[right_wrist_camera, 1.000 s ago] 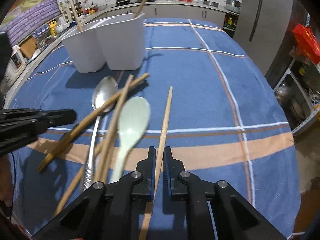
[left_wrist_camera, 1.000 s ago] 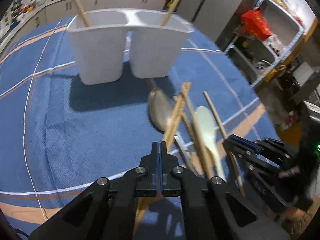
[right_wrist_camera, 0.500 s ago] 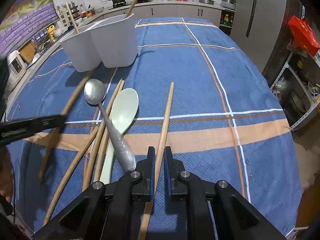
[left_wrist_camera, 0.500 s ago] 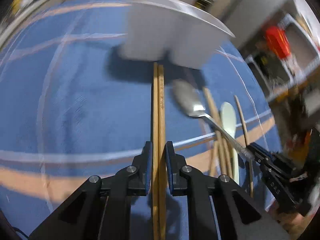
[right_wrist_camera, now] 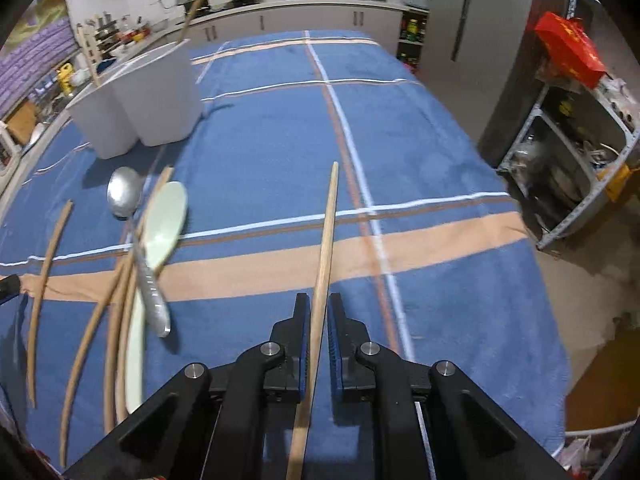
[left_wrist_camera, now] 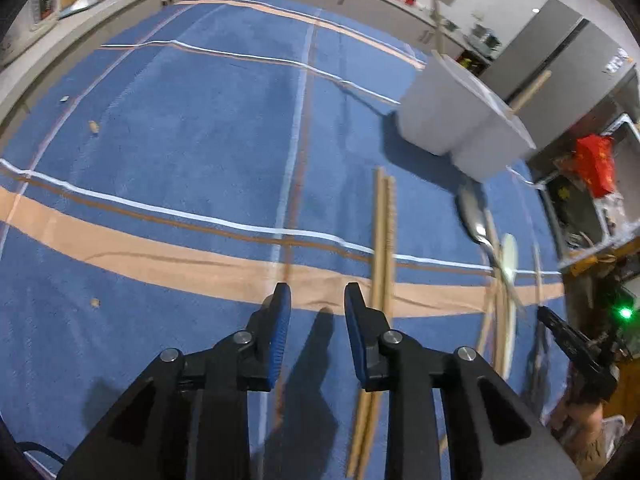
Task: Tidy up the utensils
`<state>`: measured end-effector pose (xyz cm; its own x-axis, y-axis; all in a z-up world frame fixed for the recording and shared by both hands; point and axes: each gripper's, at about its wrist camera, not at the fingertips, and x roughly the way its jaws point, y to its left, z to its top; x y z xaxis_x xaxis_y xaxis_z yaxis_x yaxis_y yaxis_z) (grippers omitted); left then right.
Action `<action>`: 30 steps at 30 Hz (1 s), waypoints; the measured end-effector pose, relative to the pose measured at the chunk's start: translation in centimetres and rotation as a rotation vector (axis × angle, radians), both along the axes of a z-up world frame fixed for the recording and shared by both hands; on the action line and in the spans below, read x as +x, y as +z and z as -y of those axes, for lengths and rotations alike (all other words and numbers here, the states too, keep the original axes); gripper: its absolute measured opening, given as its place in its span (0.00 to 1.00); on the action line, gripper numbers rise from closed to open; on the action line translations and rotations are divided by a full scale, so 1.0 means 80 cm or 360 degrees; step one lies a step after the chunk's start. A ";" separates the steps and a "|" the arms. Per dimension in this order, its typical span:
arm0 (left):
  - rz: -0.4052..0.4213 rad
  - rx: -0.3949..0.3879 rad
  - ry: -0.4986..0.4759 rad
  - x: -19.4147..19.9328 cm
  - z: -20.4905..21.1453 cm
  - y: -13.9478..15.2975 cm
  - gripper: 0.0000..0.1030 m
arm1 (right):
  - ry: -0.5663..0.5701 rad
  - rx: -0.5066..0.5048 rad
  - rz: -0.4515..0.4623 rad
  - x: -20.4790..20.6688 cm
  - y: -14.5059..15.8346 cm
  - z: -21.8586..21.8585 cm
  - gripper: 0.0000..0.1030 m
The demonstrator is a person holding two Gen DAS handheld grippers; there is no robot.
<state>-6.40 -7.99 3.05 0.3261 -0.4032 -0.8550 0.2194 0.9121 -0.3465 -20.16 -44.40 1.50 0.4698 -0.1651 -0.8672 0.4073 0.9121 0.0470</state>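
A white two-compartment holder (left_wrist_camera: pixel 460 120) (right_wrist_camera: pixel 136 100) stands on the blue striped cloth with a chopstick in each cup. My left gripper (left_wrist_camera: pixel 314 300) is open and empty; a pair of wooden chopsticks (left_wrist_camera: pixel 382 248) lies on the cloth just right of it. My right gripper (right_wrist_camera: pixel 318 308) is shut on a single chopstick (right_wrist_camera: pixel 326 232) that points forward. A metal spoon (right_wrist_camera: pixel 132 232) (left_wrist_camera: pixel 478 228), a pale green spoon (right_wrist_camera: pixel 160 232) (left_wrist_camera: pixel 508 256) and several more chopsticks (right_wrist_camera: pixel 96 320) lie to its left.
The table's right edge (right_wrist_camera: pixel 532 300) drops to the floor beside a fridge (right_wrist_camera: pixel 472 32) and a metal rack (right_wrist_camera: pixel 576 160). A kitchen counter (right_wrist_camera: pixel 300 4) runs behind the table. Small crumbs (left_wrist_camera: pixel 93 127) lie on the cloth at the left.
My left gripper opened and let go of the pair of chopsticks, which now lies on the cloth, and it swung left. My right gripper keeps its chopstick and has lifted slightly.
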 end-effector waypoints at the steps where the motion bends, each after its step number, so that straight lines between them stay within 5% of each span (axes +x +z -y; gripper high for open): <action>1: 0.0015 -0.0008 -0.0038 -0.004 0.008 0.003 0.26 | -0.0005 0.0088 0.0043 -0.003 0.003 0.003 0.09; 5: 0.0036 0.0006 -0.0170 -0.013 0.038 0.006 0.29 | 0.0160 0.0281 0.0176 0.009 0.019 -0.014 0.10; 9: 0.0009 0.0067 -0.0213 -0.008 0.060 -0.003 0.29 | 0.0393 0.0302 0.0160 0.038 0.018 -0.053 0.39; 11: 0.0017 0.0075 -0.0221 -0.002 0.064 -0.006 0.29 | 0.0450 0.0283 0.0120 0.049 0.011 -0.071 0.39; 13: -0.0022 0.0047 -0.0222 0.002 0.063 -0.009 0.00 | 0.0497 0.0276 0.0045 0.057 0.002 -0.090 0.25; 15: -0.0031 0.0029 -0.0198 0.006 0.058 -0.008 0.00 | 0.0553 0.0305 0.0050 0.053 0.004 -0.104 0.13; 21: -0.0003 0.0098 -0.0079 0.014 0.023 -0.006 0.00 | 0.0571 0.0418 0.0060 0.032 0.009 -0.120 0.08; 26: 0.0020 0.0045 -0.0078 0.015 0.019 0.013 0.00 | 0.0402 0.0418 0.0047 0.012 0.008 -0.088 0.08; 30: 0.0034 0.0012 -0.0167 0.012 0.035 0.017 0.00 | 0.0297 0.0377 0.0036 0.000 0.009 -0.071 0.21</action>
